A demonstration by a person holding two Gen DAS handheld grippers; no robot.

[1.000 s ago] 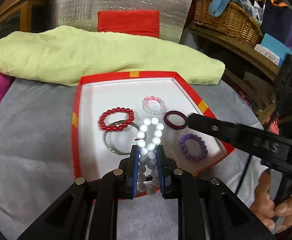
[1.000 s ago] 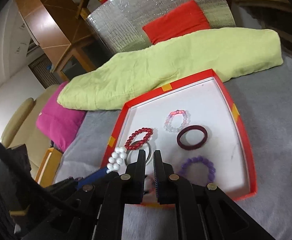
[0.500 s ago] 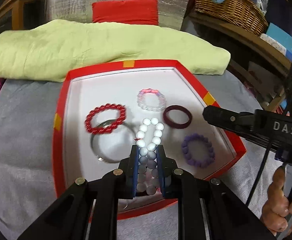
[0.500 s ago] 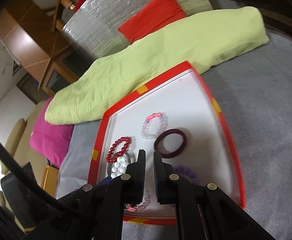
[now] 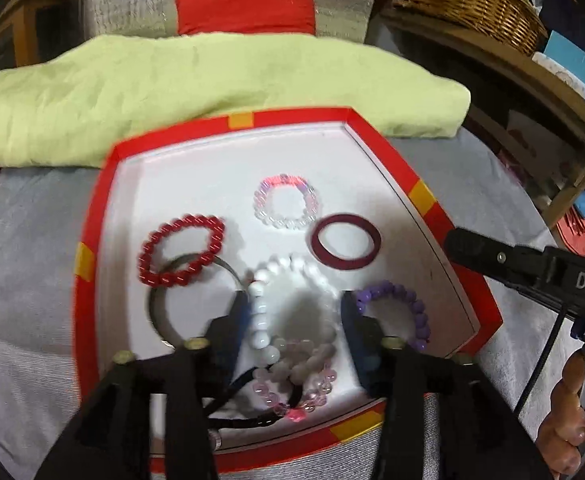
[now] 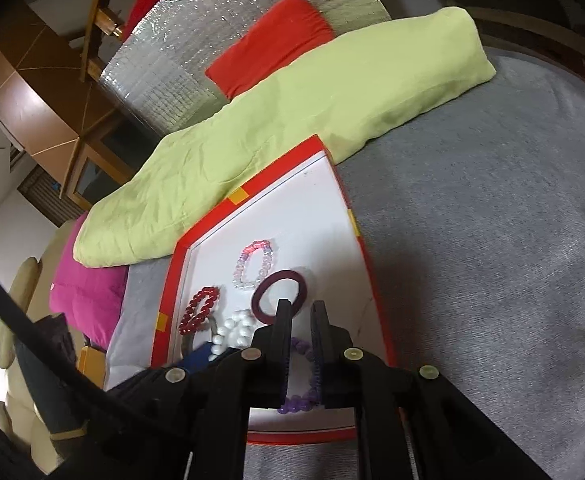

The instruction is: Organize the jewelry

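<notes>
A red-rimmed white tray (image 5: 92, 248) lies on grey cloth. My left gripper (image 5: 292, 304) is open over the tray's near part; the white bead bracelet (image 5: 264, 312) lies loose between its fingers. In the tray also lie a red bead bracelet (image 5: 180, 252), a silver bangle (image 5: 156, 312), a clear-pink bracelet (image 5: 284, 204), a maroon ring bangle (image 5: 346, 242), a purple bead bracelet (image 5: 404, 308) and a pale pink bracelet (image 5: 292, 384). My right gripper (image 6: 301, 308) is shut and empty, above the tray's (image 6: 372, 264) right side, over the purple bracelet (image 6: 300, 400).
A lime-green folded cloth (image 5: 172, 92) lies behind the tray, with a red cushion (image 5: 244, 8) and silver foil beyond. A wicker basket (image 5: 464, 4) stands on a shelf at the right. A magenta cushion (image 6: 84, 292) lies left. A black cord (image 5: 244, 420) lies in the tray's near edge.
My left gripper moved forward over the tray and opened, letting go of the white bead bracelet, which now lies in the tray. My right gripper drew back to the right.
</notes>
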